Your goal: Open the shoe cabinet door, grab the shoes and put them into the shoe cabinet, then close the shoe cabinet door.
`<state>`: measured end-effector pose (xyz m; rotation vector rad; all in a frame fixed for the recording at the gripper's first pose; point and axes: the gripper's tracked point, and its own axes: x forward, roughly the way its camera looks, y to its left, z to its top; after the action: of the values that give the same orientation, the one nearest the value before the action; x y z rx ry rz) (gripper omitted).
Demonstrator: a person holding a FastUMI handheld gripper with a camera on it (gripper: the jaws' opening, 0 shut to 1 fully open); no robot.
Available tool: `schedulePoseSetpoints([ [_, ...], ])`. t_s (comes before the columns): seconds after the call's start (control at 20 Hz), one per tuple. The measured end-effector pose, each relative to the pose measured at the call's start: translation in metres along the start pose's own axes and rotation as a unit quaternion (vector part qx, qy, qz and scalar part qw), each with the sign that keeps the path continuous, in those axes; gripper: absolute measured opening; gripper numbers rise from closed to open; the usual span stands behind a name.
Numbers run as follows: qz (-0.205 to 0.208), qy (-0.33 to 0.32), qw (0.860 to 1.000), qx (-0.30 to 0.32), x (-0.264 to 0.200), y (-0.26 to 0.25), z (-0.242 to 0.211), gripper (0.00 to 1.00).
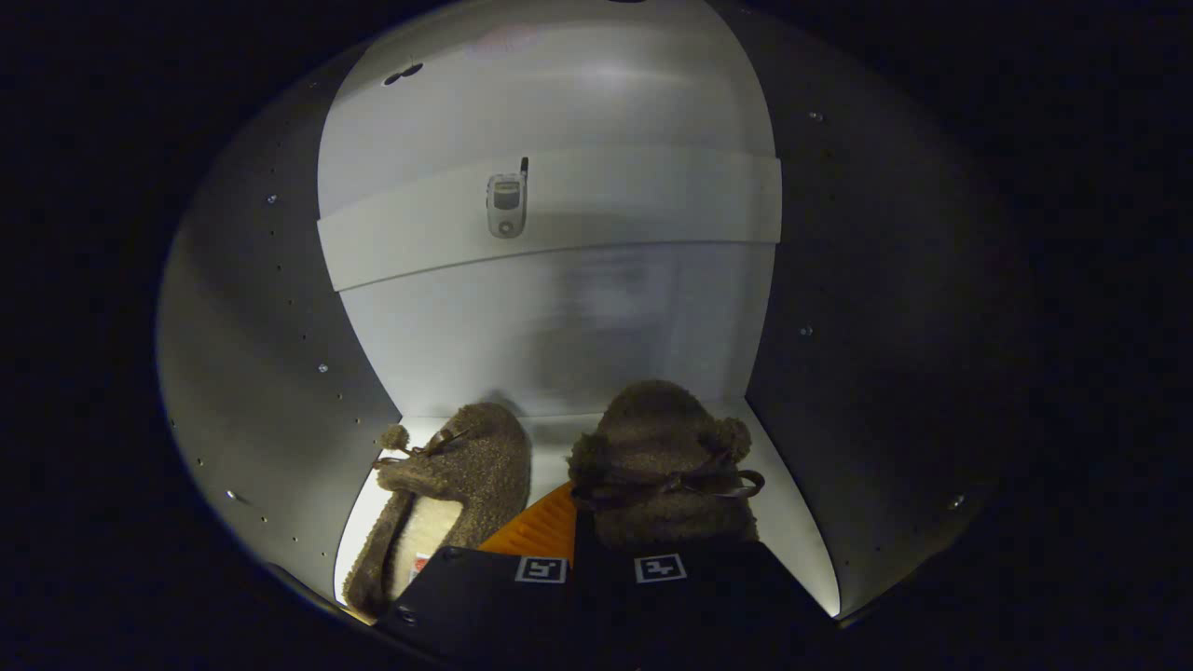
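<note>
The gripper [570, 545] reaches into the shoe cabinet [270, 373], its two fingers close together low in the view, each carrying a square marker tag. The fingers hold the heel rim of the right slipper [666, 447]: one finger sits on the slipper's inner side, with its ribbed pad showing between the two slippers, and the other lies over the heel opening. The exact contact is hidden beneath the fingers, so whether both press on the slipper cannot be told.

The right slipper is a brown, fuzzy, curly-pile house shoe with a dark ribbon bow and a small pompom on its upper. It sits on the white cabinet floor [792, 522], its long axis running straight away from the fingers, toe towards the back wall.

Just beside it, left of the fingers, lies the left slipper [457, 494], of the same brown pile with a cream fleece lining showing in its opening, a ribbon and a pompom at the front. Its toe also points to the back, the length angled slightly rightward. The two slippers lie near each other, side by side.

Beyond them rises the pale back panel [559, 326]. Higher up, a white shelf [634, 210] spans the cabinet, and a small silver flip phone [506, 203] lies on it.
</note>
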<state>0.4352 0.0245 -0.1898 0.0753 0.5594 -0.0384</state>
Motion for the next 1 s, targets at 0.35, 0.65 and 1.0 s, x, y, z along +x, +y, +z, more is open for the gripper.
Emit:
schedulePoseSetpoints([
  [0.35, -0.005, 0.011, 1.000, -0.006, 0.010, 0.003, -0.010, 0.14],
  [0.65, 0.016, 0.020, 1.000, 0.006, -0.010, 0.016, -0.011, 0.53],
  [1.0, 0.028, -0.004, 0.999, 0.018, -0.053, 0.010, -0.002, 0.93],
])
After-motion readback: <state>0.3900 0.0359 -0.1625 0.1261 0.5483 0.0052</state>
